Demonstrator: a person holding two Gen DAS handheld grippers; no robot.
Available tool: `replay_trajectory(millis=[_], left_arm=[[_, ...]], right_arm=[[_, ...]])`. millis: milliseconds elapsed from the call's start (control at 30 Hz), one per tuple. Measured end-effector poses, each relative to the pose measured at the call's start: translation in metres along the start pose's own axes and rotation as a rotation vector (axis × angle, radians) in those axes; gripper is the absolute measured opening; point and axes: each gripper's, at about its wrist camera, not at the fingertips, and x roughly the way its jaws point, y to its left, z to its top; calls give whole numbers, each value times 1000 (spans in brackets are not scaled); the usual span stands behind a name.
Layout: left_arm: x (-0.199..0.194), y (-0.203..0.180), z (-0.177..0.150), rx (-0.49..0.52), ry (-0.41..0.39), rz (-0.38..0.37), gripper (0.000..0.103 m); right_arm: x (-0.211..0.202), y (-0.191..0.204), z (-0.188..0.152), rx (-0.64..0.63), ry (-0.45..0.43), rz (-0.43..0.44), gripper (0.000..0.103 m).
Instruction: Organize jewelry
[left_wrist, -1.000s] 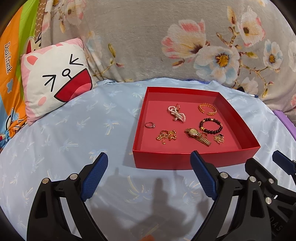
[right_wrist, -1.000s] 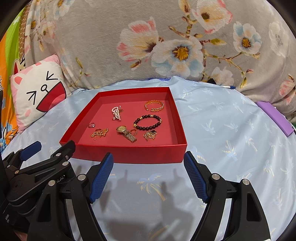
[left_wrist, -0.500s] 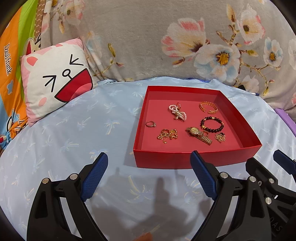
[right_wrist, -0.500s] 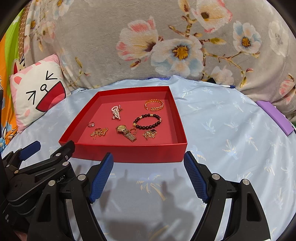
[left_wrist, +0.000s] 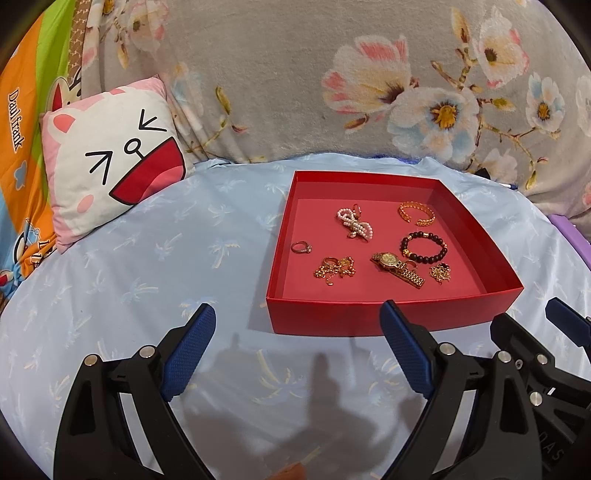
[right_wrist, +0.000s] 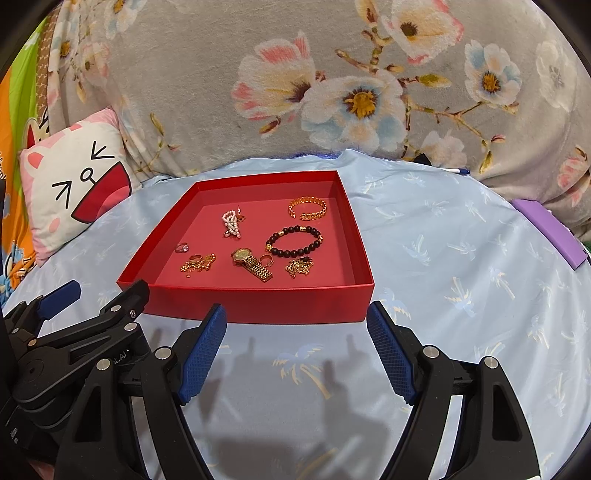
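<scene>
Both grippers hang above a pale blue sheet (left_wrist: 155, 266) printed with palm trees, on the near side of a shallow red tray (left_wrist: 373, 317) holding the jewelry.

Left gripper (left_wrist: 297, 350): jaws spread wide, nothing between the blue pads. The tray lies ahead and to its right; the right pad overlaps the tray's near wall in this view, with no contact evident.

Right gripper (right_wrist: 295, 347): jaws spread wide, empty. The tray lies ahead and somewhat to its left, its near wall just beyond the fingertips and apart from them. The left gripper's black frame shows at the lower left of this view.

Tray contents, all loose on the floor:
- Gold cuff bracelet (right_wrist: 307, 208), far right.
- Dark beaded bracelet (right_wrist: 294, 242), nearer than the cuff.
- Gold watch (right_wrist: 252, 263), near centre, beside the beaded bracelet.
- Small gold chain piece (right_wrist: 300, 266), near right, just beside the watch.
- Pearl bow clip (right_wrist: 232, 223), far centre.
- Ring (right_wrist: 182, 247), left side, apart from the rest.
- Tangle of gold chain (right_wrist: 197, 263), near left.

Surroundings: a cartoon-face cushion (left_wrist: 110, 162) at far left, a grey floral blanket (right_wrist: 332, 85) behind, a purple object (right_wrist: 550, 232) at the right edge of the sheet.
</scene>
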Motion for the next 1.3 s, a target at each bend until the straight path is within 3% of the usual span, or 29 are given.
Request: replay_trajectory(millis=[1167,1300], left_arm=[[4,5,-4,6,10,9,88],[1,4,-6,10,-2,43,88]], right_arm=[[2,-2,-2,3,5,2,77],[2,-2,-2,0,3,-4,79]])
